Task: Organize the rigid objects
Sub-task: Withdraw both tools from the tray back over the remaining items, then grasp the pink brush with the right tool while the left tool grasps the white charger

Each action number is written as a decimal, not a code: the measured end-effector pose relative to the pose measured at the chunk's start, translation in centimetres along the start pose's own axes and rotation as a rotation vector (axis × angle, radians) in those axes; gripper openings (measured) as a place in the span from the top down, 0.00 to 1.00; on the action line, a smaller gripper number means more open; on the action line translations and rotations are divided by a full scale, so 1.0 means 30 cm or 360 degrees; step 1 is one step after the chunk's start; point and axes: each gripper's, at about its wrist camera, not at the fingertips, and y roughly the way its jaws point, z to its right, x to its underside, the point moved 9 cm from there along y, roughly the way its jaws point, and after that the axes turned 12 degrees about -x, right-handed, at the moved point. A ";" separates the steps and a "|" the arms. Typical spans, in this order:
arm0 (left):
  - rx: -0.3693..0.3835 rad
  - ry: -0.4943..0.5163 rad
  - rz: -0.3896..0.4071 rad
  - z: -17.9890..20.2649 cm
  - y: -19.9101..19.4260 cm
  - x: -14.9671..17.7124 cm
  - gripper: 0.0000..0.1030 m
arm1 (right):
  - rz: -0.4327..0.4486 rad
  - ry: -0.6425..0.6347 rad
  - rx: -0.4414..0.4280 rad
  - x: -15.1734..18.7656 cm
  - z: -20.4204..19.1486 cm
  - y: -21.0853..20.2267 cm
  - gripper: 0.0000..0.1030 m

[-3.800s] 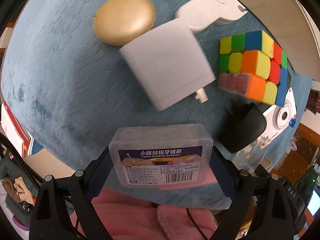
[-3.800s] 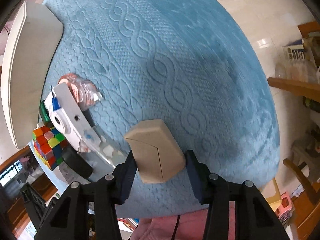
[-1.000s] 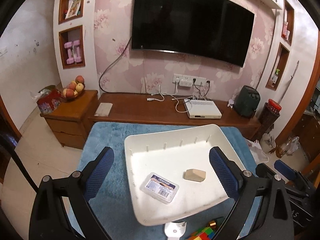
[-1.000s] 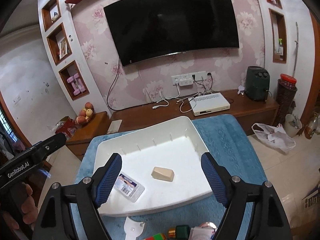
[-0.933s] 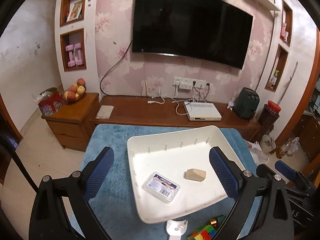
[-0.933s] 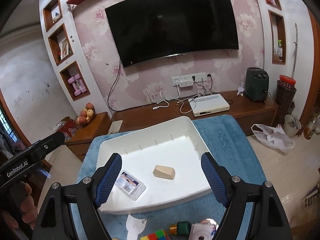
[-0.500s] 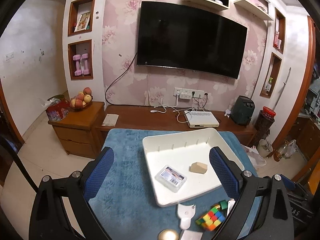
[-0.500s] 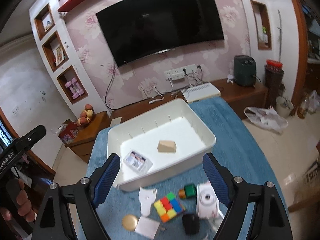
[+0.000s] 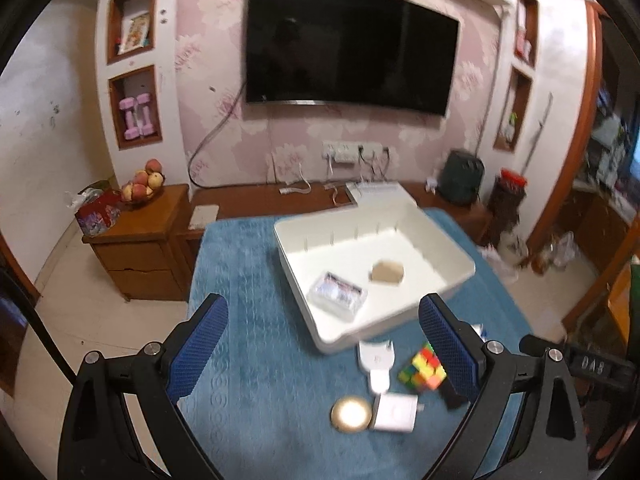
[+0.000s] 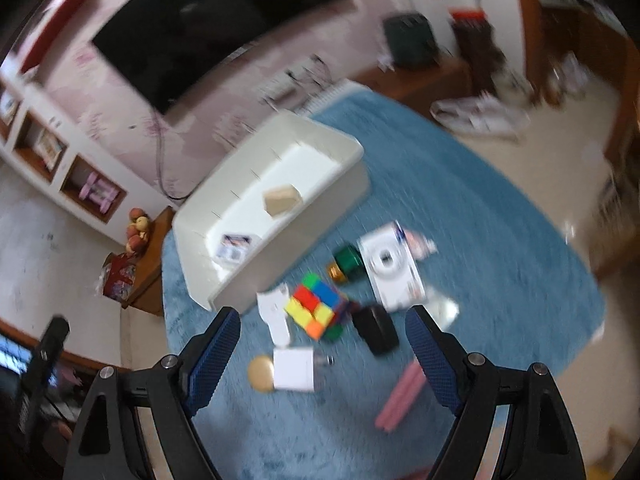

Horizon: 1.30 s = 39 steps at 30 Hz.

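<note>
Multicolour puzzle cube (image 10: pixel 316 307) sits on the blue mat just ahead of the right gripper (image 10: pixel 322 330), between its spread, empty fingers, nearer than to the left gripper (image 9: pixel 322 320), likewise wide and empty, cube off its right fingertip.

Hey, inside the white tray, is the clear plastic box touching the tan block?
Apart. The left wrist view shows bare white tray floor between the clear plastic box and the tan block.
</note>
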 end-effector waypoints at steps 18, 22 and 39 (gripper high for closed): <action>0.0280 0.0512 -0.0452 0.251 0.082 0.273 0.06 | -0.0297 0.0762 0.0045 0.219 0.266 0.120 0.17; 0.0340 0.0607 -0.0560 0.299 0.115 0.321 0.06 | -0.0362 0.0874 0.0071 0.246 0.315 0.151 0.17; 0.0258 0.0927 -0.1280 0.433 0.360 0.611 0.06 | -0.0729 0.1150 0.0209 0.290 0.448 0.262 0.37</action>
